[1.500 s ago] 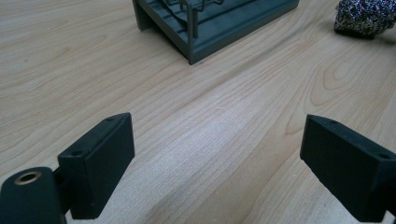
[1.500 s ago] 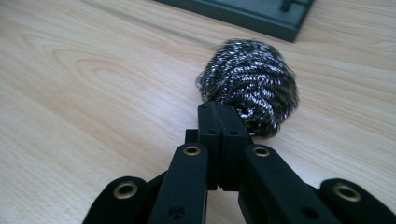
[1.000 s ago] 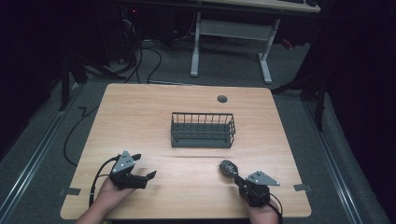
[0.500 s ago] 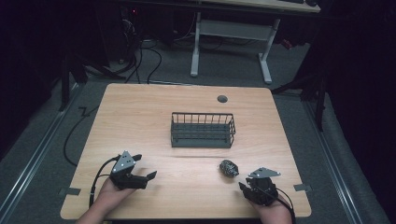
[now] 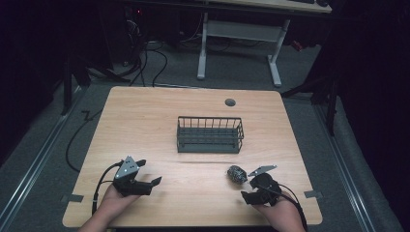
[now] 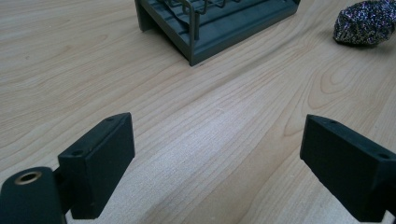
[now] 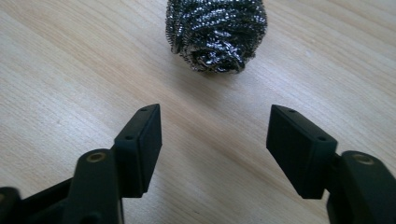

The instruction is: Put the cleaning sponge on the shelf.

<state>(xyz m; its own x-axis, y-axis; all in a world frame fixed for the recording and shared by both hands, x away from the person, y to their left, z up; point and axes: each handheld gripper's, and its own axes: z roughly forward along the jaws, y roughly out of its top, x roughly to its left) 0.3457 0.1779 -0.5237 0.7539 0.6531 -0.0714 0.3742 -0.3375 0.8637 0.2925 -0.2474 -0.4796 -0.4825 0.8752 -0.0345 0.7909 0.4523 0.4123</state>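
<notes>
Jaws of our right gripper (image 7: 214, 140) have just been opening and now stand apart with nothing between them, the steel-wool scourer (image 7: 217, 33) lying free on the surface just beyond their tips; our left gripper (image 6: 219, 158) also stands wide apart over bare wood. We find the scourer (image 5: 236, 173) near the front right of the surface, between the wire basket (image 5: 210, 134) at the middle and the front edge, just beside the right gripper (image 5: 252, 189). We judge it light, springy and rough, a wad of coiled metal strands that will squash under pressure but not slip or break; we would take it across its middle, closing until the coils compress, since a shallow pinch might only snag loose strands. The right gripper view gives us the coiled strands and the gap to the jaws; the high view gives its place against the basket and the edges; the left gripper view shows the basket's solid base (image 6: 243, 28) and the scourer (image 6: 366, 22) beyond it.
</notes>
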